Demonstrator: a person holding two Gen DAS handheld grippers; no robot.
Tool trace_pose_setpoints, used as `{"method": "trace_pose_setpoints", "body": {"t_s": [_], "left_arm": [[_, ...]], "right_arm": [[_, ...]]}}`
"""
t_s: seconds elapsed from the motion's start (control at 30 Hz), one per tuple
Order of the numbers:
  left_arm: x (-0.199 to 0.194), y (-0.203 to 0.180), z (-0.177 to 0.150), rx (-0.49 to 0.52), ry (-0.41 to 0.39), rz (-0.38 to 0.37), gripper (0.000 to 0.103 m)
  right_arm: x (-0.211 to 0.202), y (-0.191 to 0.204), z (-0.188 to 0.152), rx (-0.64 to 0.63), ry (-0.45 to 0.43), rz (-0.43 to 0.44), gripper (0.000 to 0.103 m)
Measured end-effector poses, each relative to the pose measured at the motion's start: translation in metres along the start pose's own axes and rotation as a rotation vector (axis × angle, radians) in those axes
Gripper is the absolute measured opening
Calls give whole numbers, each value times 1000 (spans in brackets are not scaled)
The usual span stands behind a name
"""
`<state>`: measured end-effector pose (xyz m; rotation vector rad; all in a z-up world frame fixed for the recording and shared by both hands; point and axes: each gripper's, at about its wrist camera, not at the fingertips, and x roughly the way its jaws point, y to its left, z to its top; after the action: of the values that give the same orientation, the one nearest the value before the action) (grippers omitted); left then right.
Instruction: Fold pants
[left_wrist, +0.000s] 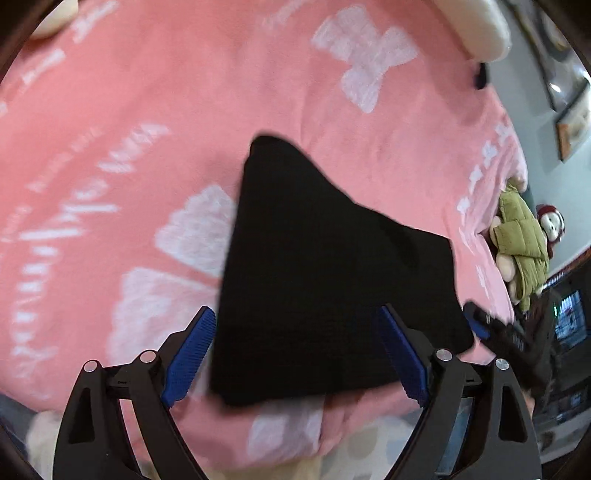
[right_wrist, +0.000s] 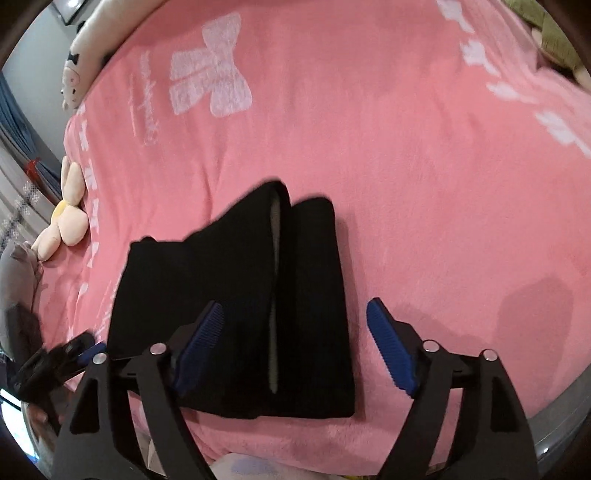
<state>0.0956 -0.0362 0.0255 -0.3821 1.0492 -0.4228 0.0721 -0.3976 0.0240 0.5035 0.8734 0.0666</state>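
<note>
The black pants lie folded in a compact stack on the pink blanket. In the right wrist view the pants show two folded layers side by side with a pale seam between them. My left gripper is open and empty, hovering above the near edge of the pants. My right gripper is open and empty above the pants' near edge. The right gripper's blue tip shows at the pants' right corner in the left wrist view. The left gripper shows at the pants' left side in the right wrist view.
The pink blanket with white bow prints covers the bed. A plush toy in a green jacket sits at the bed's right edge. A cream flower plush and a grey plush lie at the left edge.
</note>
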Motion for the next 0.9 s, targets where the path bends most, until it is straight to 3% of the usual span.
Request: {"method": "trace_pose_setpoints", "body": {"t_s": [0.07,0.13,0.17,0.2,0.23,0.33,0.43,0.5,0.57,0.63,0.67,0.73,0.77,0.83,0.9], "left_arm": [[24,5,5,-41,12,72,86],[38,13,7,-67,1,51,83],[38,14,8,-65,-27,43,63],[38,13,10,-48,-34,35,50],[38,12,13,-32,-21,24,42],[5,12,20,-7,-80,-32,16],[-48,21,25,-18,-147,-53,16],[-73,29,23,10,-174,23,18],[-87,47,13,42,-153,166,30],[-85,69,-3,28,-106,275,34],[-85,75,-11,28,-102,324,33],[-92,75,-26,71,-125,396,35],[-95,69,-30,91,-142,413,43],[-103,56,-35,119,-182,412,53],[-104,43,-34,149,-199,389,55]], "right_arm": [[13,-4,-6,37,32,46,79],[27,-9,-12,90,49,115,75],[31,-8,-15,102,34,127,65],[33,-3,-16,91,30,116,51],[33,1,-16,89,26,132,43],[7,32,-10,80,-20,259,38],[-18,78,-13,-19,-31,346,38],[-15,98,-27,-51,-3,350,44],[3,106,-45,-90,49,271,59],[27,104,-73,-137,111,49,61],[25,101,-82,-144,89,-18,61],[3,105,-84,-114,12,7,61],[-6,109,-80,-117,-13,13,61],[-19,131,-64,-187,-41,36,68],[-12,147,-45,-254,-57,13,77]]}}
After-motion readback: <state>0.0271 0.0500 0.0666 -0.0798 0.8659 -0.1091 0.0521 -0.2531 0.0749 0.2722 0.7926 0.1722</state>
